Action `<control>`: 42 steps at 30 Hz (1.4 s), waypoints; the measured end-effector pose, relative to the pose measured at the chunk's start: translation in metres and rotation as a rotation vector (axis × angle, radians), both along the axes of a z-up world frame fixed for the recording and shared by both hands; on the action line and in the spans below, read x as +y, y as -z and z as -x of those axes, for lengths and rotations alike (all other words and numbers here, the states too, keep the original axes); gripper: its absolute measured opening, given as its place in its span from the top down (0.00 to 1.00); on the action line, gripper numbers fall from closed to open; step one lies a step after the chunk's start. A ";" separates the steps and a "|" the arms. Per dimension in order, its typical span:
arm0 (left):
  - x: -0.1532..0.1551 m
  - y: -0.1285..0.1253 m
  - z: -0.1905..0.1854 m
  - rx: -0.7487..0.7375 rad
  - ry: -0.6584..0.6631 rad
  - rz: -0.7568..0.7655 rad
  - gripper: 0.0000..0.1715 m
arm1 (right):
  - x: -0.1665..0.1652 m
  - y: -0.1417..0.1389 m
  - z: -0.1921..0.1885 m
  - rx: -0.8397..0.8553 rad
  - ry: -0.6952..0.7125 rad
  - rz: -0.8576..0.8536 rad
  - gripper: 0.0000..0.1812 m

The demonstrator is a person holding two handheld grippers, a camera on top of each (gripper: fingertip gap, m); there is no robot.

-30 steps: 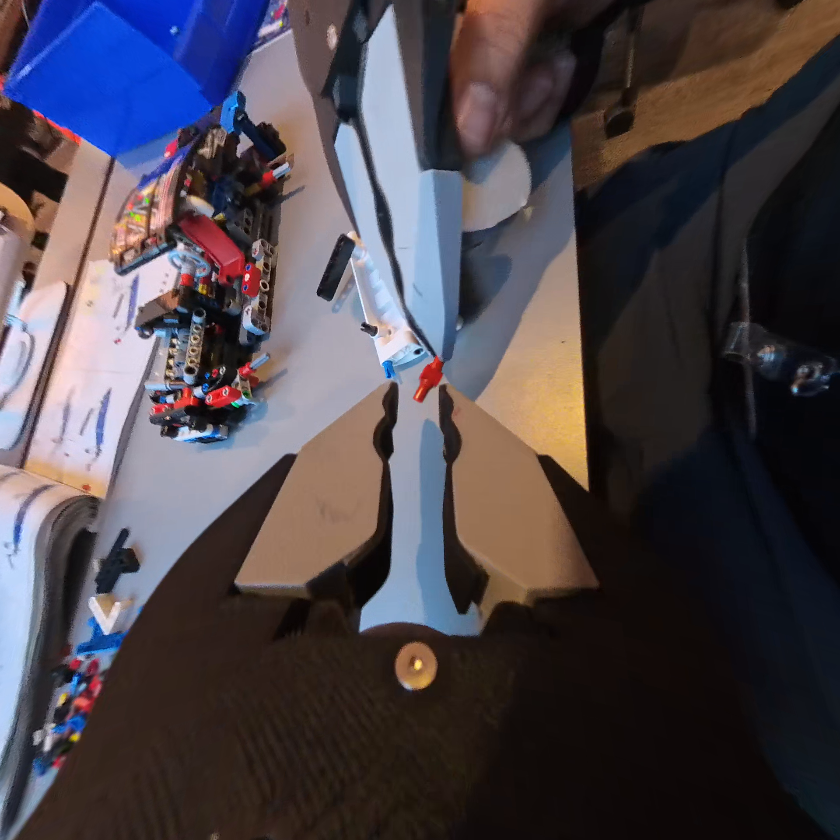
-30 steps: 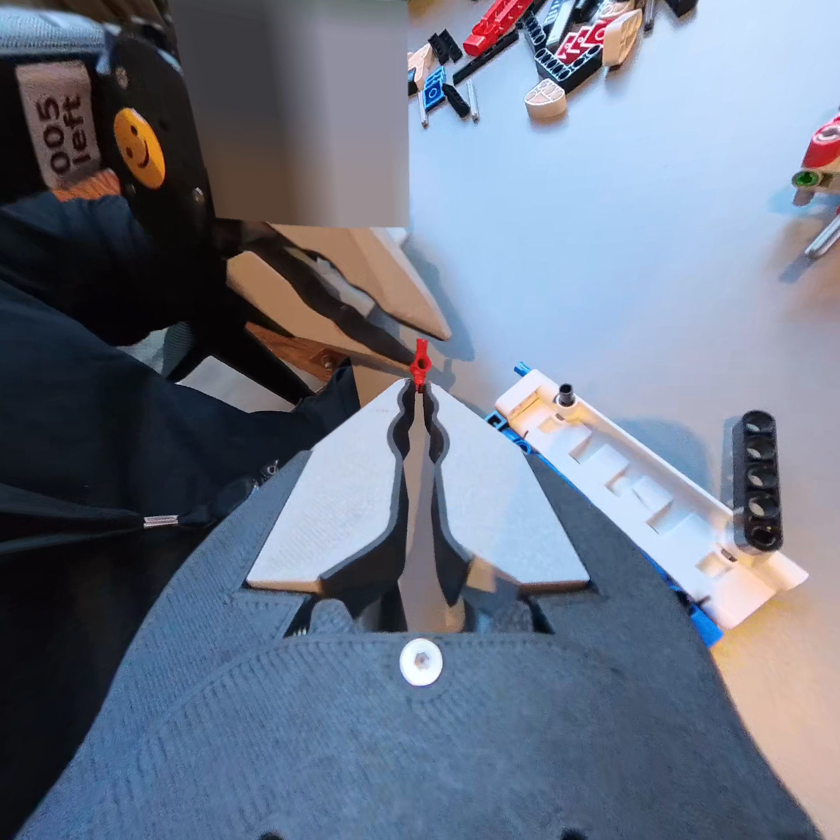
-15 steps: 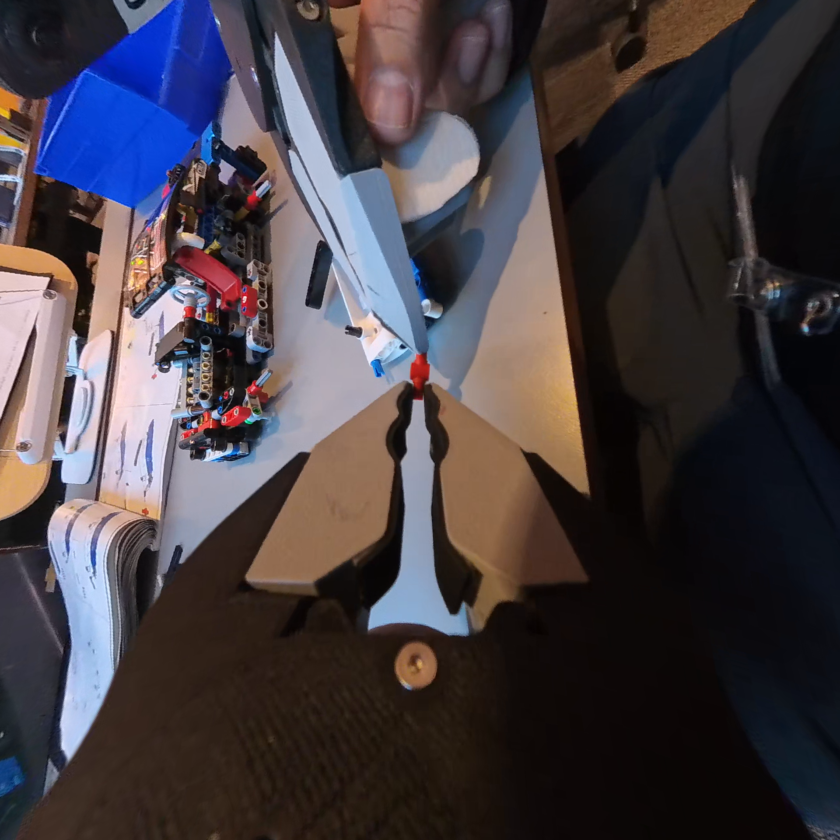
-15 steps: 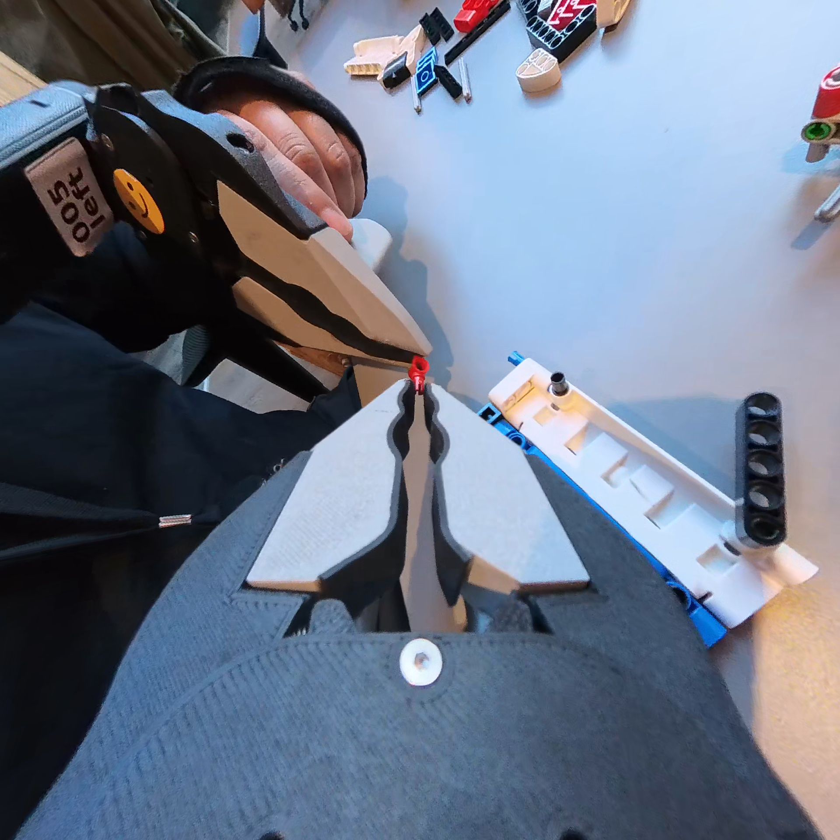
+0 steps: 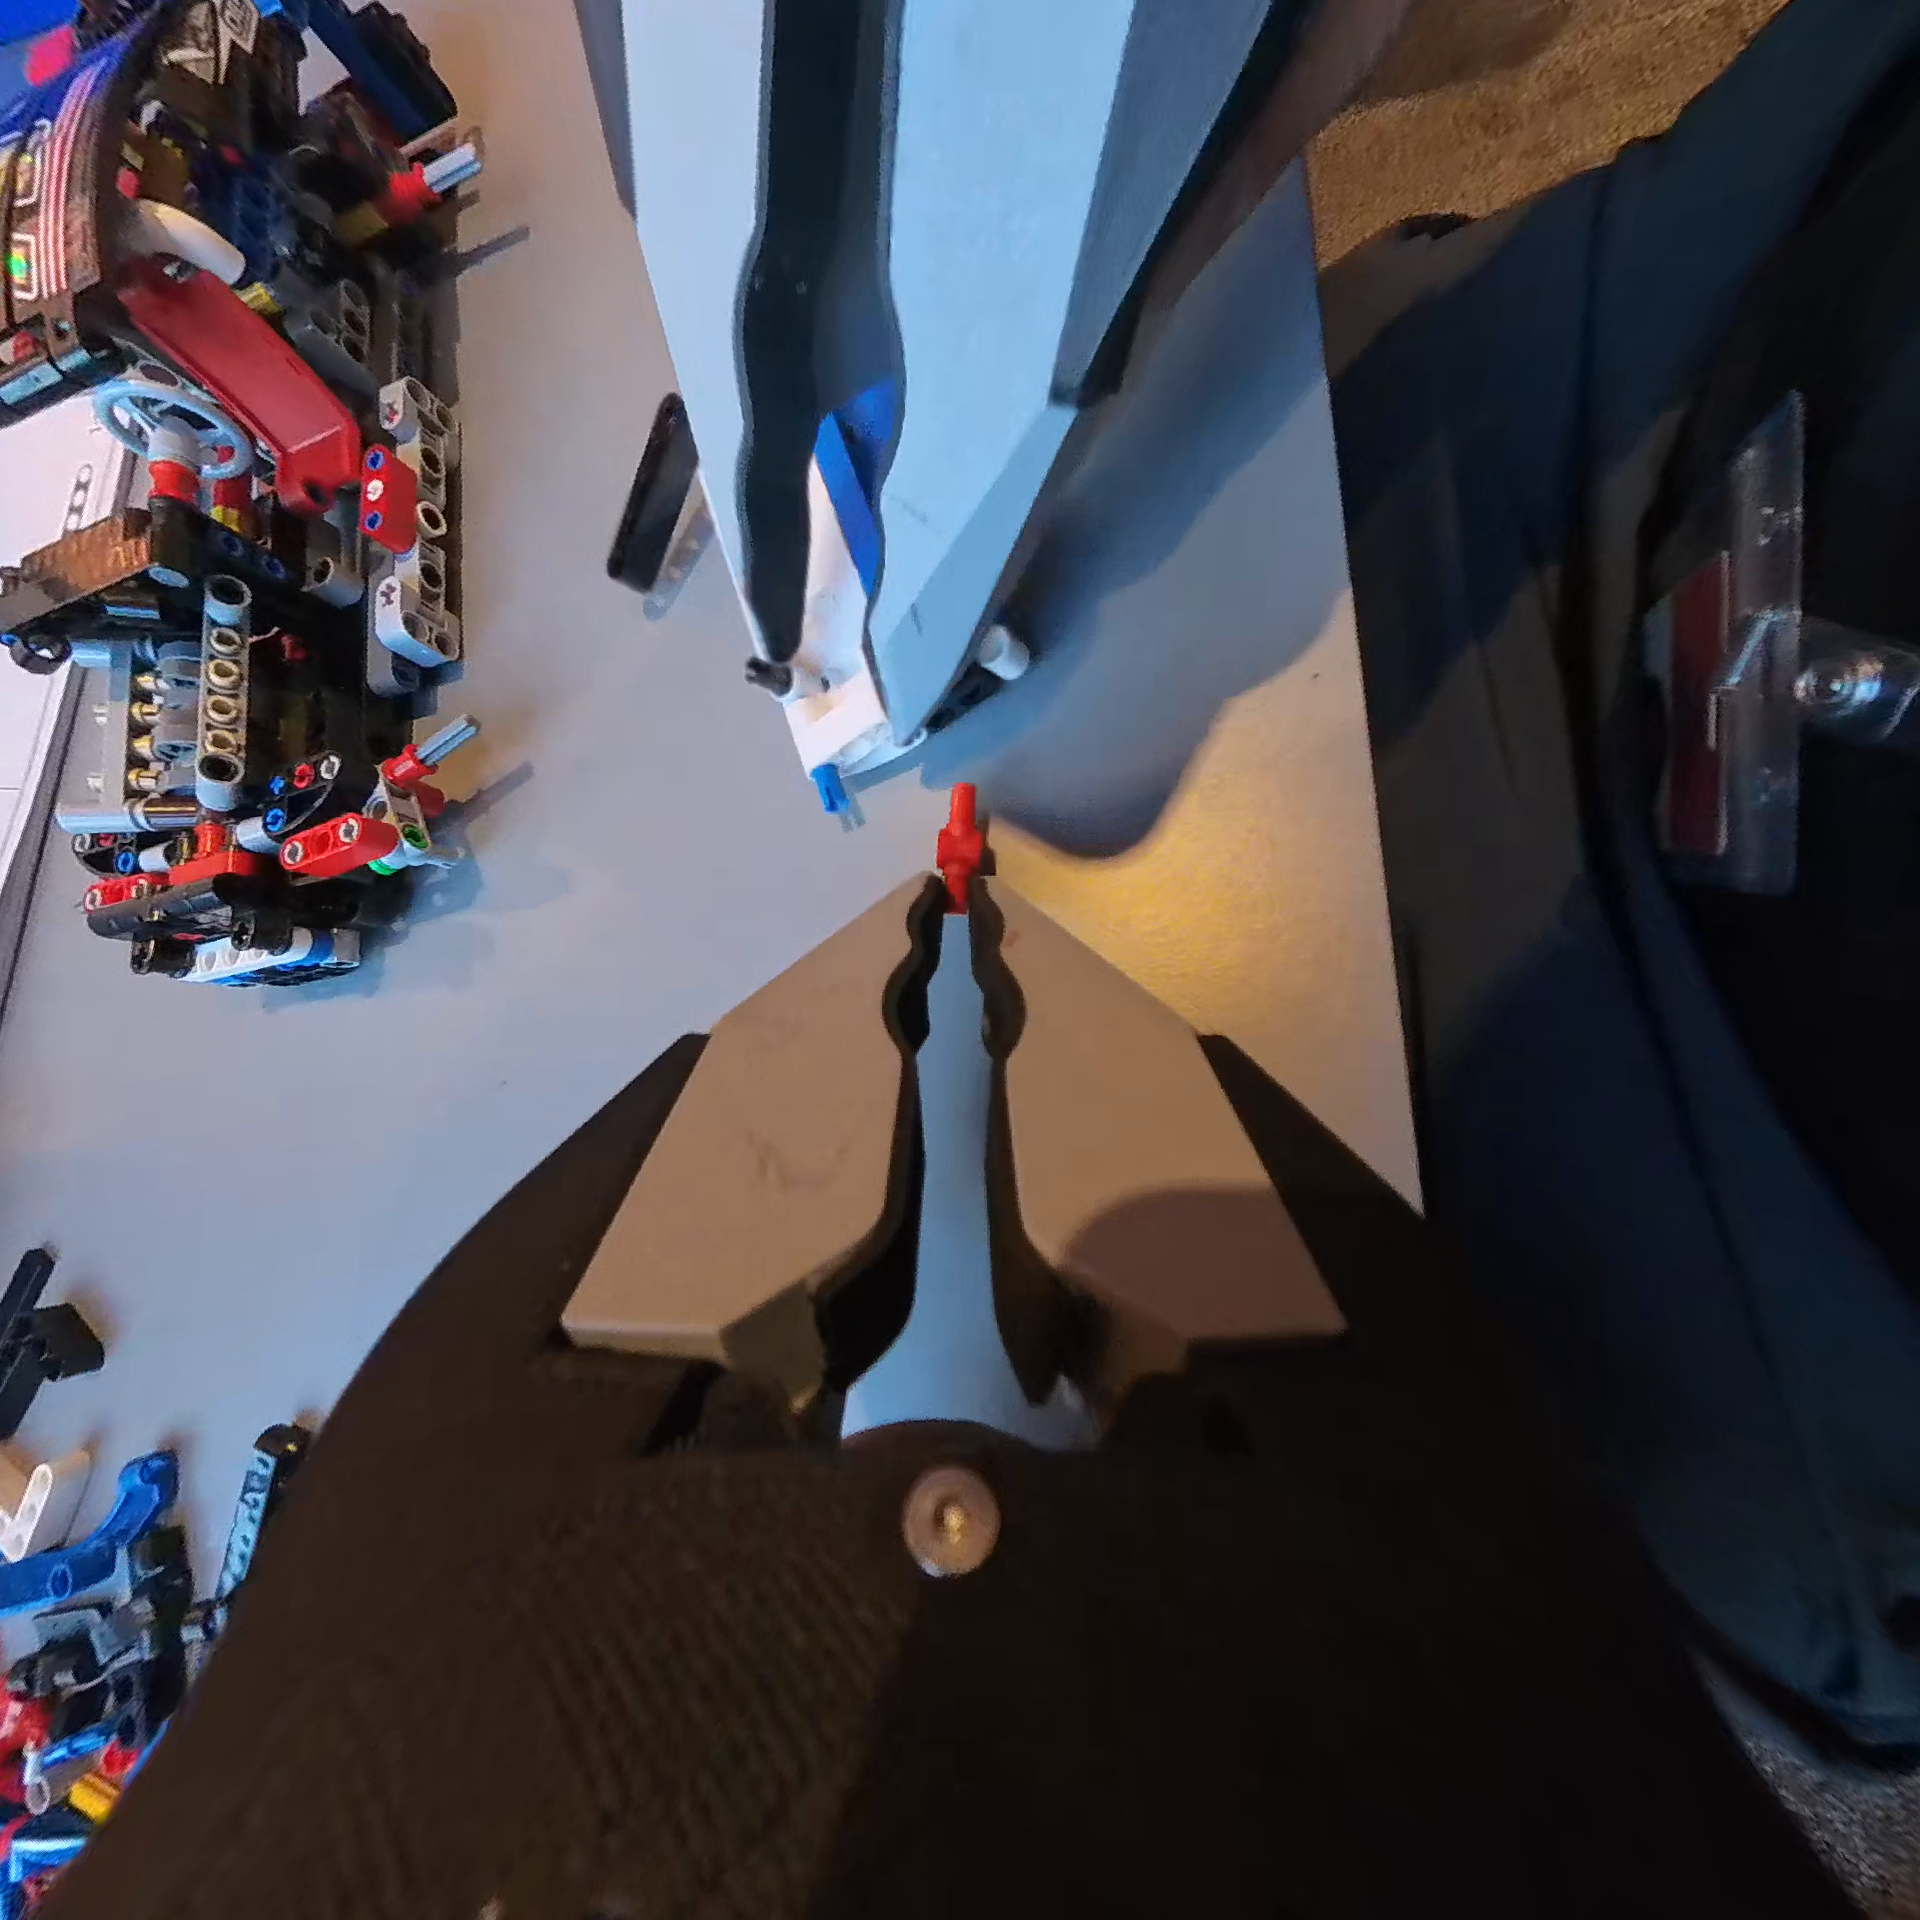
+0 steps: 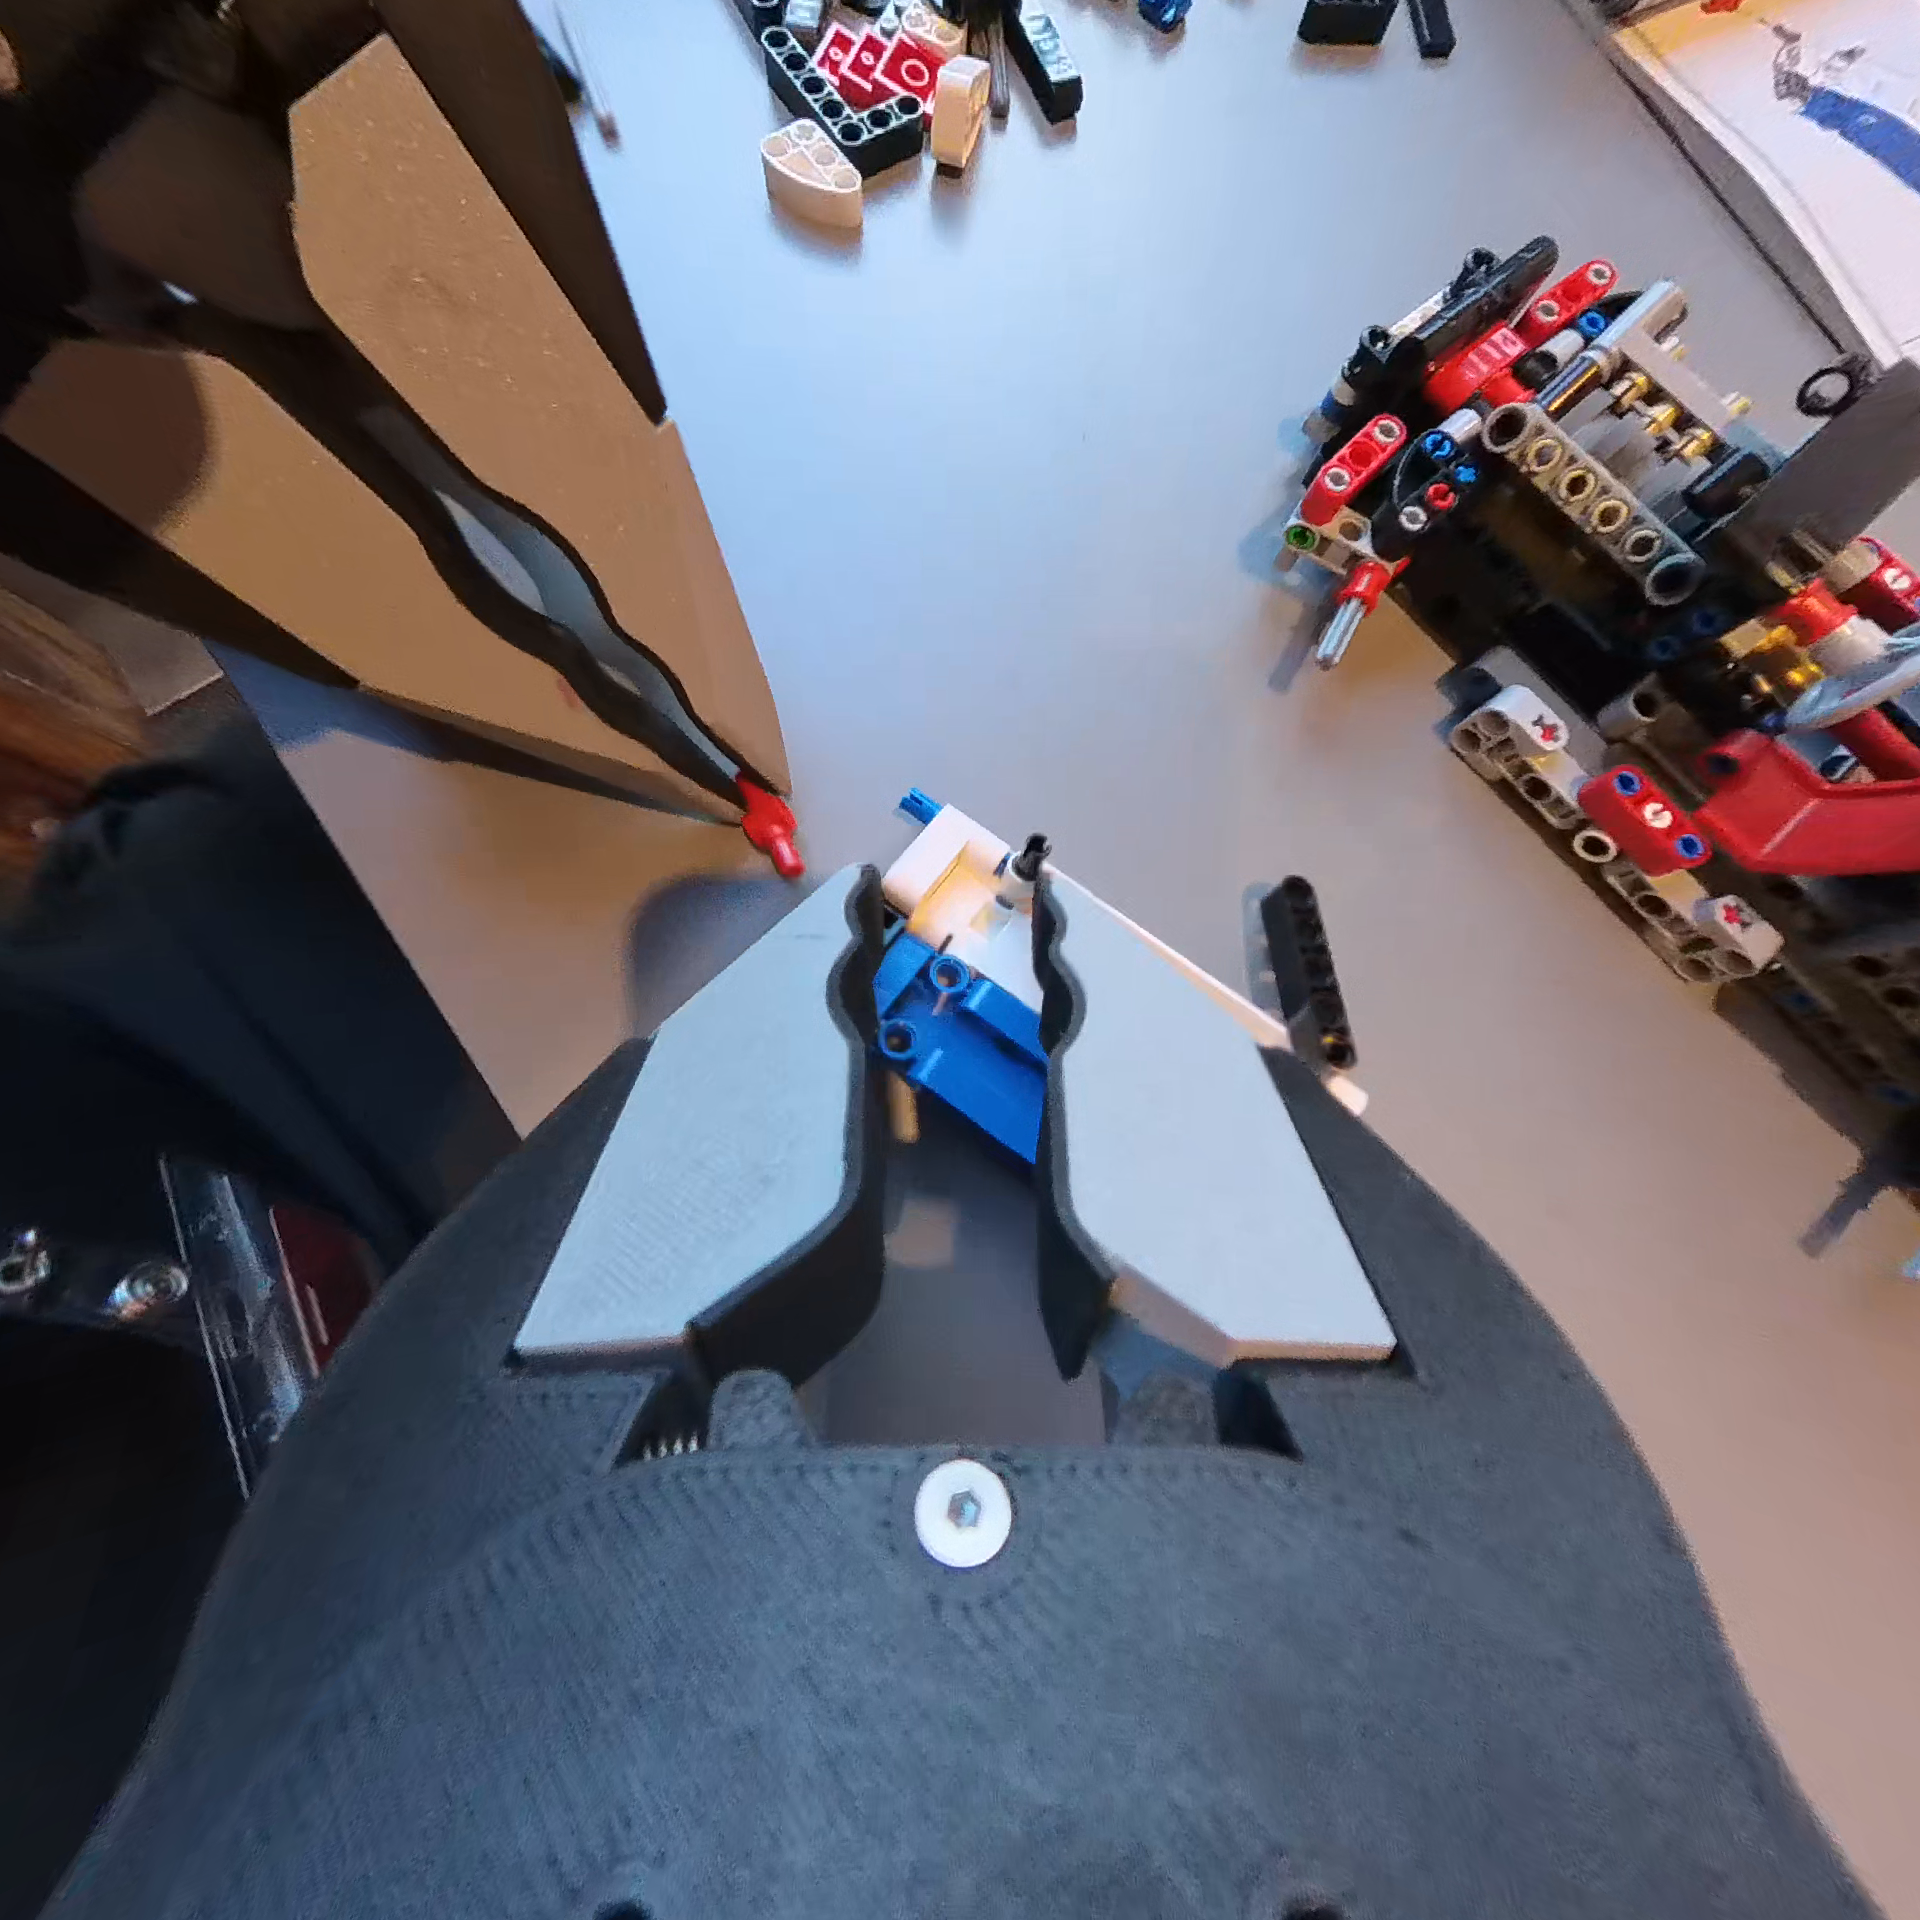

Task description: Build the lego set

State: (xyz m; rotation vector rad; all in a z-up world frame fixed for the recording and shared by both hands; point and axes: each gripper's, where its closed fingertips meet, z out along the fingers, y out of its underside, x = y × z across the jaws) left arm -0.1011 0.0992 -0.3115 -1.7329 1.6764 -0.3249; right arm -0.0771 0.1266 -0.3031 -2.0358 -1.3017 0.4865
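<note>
Fingertips (image 5: 940,902) of the left gripper (image 5: 954,896) are pinching a red pin (image 5: 957,844), its axis being aimed at the white-and-blue panel (image 6: 961,992) straddled loosely by the right gripper (image 6: 948,894).

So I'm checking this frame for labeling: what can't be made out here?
- Right tongs around the white-and-blue panel: contact unclear, both views.
- Panel's far end: hidden behind the right tongs, left wrist view.
- Car build: cut by the right wrist view's edge.
- Red pin: rear hidden in the left tongs.
</note>
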 end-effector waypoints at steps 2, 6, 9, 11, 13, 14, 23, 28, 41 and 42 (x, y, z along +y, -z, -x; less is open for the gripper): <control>0.000 0.000 0.000 0.004 0.006 0.004 0.99 | -0.001 0.001 0.001 0.004 -0.004 0.018 0.89; 0.000 0.000 0.000 0.001 0.005 0.020 0.99 | -0.009 0.002 -0.006 -0.046 -0.080 -0.018 0.97; -0.003 0.000 -0.002 -0.008 0.012 0.036 0.99 | -0.019 0.001 -0.013 -0.077 -0.181 -0.041 0.97; -0.005 0.000 -0.007 -0.009 0.023 0.050 0.99 | -0.026 0.000 -0.018 -0.093 -0.248 -0.036 0.96; -0.007 0.000 -0.013 -0.007 0.041 0.058 0.99 | -0.024 -0.003 -0.022 -0.094 -0.252 -0.045 0.93; -0.008 0.000 -0.014 -0.005 0.047 0.062 0.99 | -0.026 -0.006 -0.021 -0.081 -0.261 -0.031 0.92; -0.011 0.000 -0.021 -0.012 0.141 0.116 0.99 | -0.023 0.004 -0.011 -0.090 -0.261 0.018 0.96; -0.011 0.001 -0.023 -0.018 0.161 0.157 0.99 | -0.026 0.004 -0.014 -0.082 -0.369 -0.015 0.96; -0.021 0.001 -0.033 -0.061 0.190 0.252 0.99 | -0.029 0.004 -0.012 -0.029 -0.453 -0.010 0.97; -0.020 0.001 -0.033 -0.064 0.184 0.253 0.99 | -0.029 0.004 -0.013 -0.033 -0.465 -0.019 0.97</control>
